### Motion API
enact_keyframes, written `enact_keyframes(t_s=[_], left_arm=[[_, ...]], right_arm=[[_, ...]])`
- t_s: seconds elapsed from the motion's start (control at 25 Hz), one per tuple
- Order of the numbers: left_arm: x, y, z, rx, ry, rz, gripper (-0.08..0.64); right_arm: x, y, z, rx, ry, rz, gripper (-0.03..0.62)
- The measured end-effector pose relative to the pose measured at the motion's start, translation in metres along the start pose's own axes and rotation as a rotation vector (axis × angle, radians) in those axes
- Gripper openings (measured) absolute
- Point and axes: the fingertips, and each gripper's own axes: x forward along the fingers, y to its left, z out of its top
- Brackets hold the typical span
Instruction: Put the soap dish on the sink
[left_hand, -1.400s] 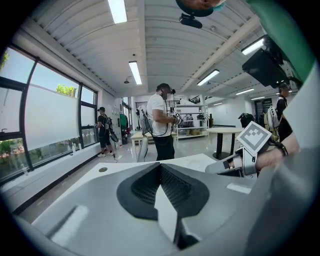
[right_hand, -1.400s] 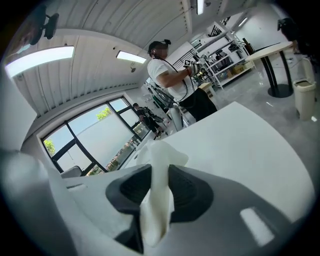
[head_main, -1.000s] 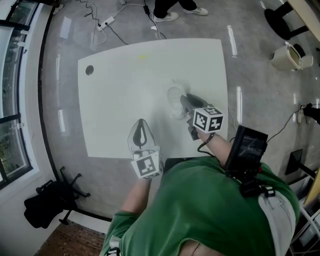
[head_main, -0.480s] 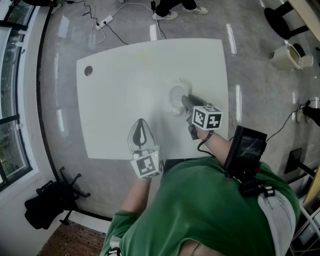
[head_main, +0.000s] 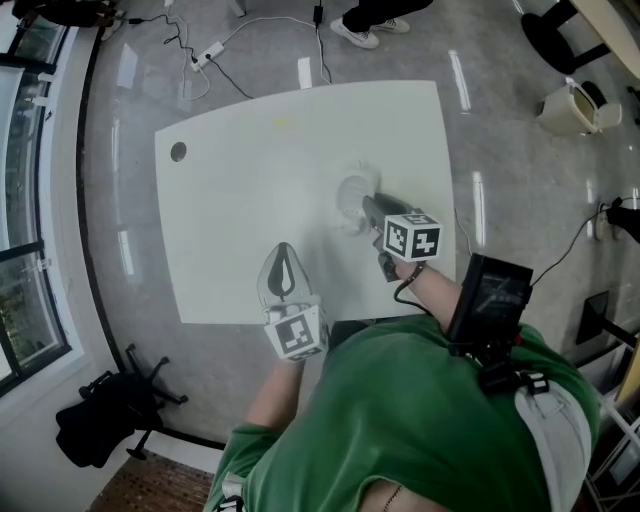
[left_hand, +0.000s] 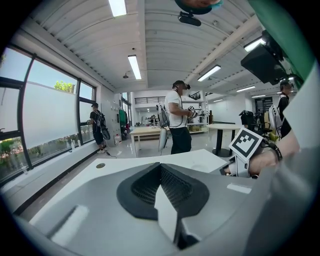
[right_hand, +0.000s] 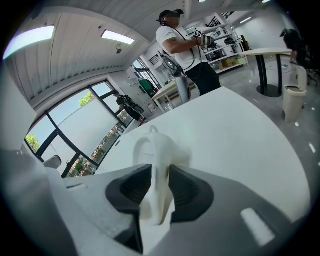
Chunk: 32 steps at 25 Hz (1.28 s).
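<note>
white on white: clamps the soap dish (right_hand: 150, 150) edgewise between the jaws of the right gripper (right_hand: 160, 172), over the right half of the tabletop (head_main: 250, 170). holds the left gripper (left_hand: 160, 170) at the near tabletop edge, with jaws pressed together, empty.

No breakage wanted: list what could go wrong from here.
1. The right gripper pinches the white soap dish by a thin edge only; it may twist or slip out.
2. No sink shows in any view, only the table, so the carry may be long.
3. The left gripper is shut and empty, no help if the dish drops.
</note>
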Motion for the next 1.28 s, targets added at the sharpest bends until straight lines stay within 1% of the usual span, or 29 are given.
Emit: enact_keyframes(t_s=[0.2,0.4,0.56,0.68,0.8,0.88,1.08,1.2,1.28], left_arm=[[-0.013,-0.002,0.007,0.016,-0.030,-0.017,0.000],[-0.021,-0.016,0.018,0.046,-0.126,-0.070,0.000],[-0.034,-0.022,0.025,0.038,-0.181,-0.095,0.000],[-0.047,-0.026,0.034,0.039,-0.213,-0.123,0.000],[-0.073,-0.027,0.046,0.066,-0.247,-0.159,0.000],[-0.096,-0.025,0.060,0.099,-0.275,-0.177,0.000],[-0.115,-0.025,0.088,0.261,-0.399,-0.167,0.000],[-0.115,-0.025,0.095,0.329,-0.427,-0.153,0.000],[-0.112,-0.030,0.094,0.327,-0.427,-0.144,0.000]], right_arm=[[-0.021,0.011,0.001,-0.044,-0.046,-0.011,0.112],[-0.051,0.016,0.004,-0.103,-0.124,-0.027,0.112],[-0.080,0.035,0.005,-0.202,-0.190,-0.022,0.112],[-0.105,0.058,0.008,-0.281,-0.255,0.019,0.112],[-0.138,0.090,0.006,-0.397,-0.326,0.052,0.112],[-0.162,0.114,0.001,-0.481,-0.373,0.063,0.110],[-0.194,0.145,-0.001,-0.662,-0.467,0.073,0.110],[-0.205,0.154,0.000,-0.716,-0.505,0.074,0.110],[-0.212,0.151,0.000,-0.722,-0.526,0.071,0.110]])
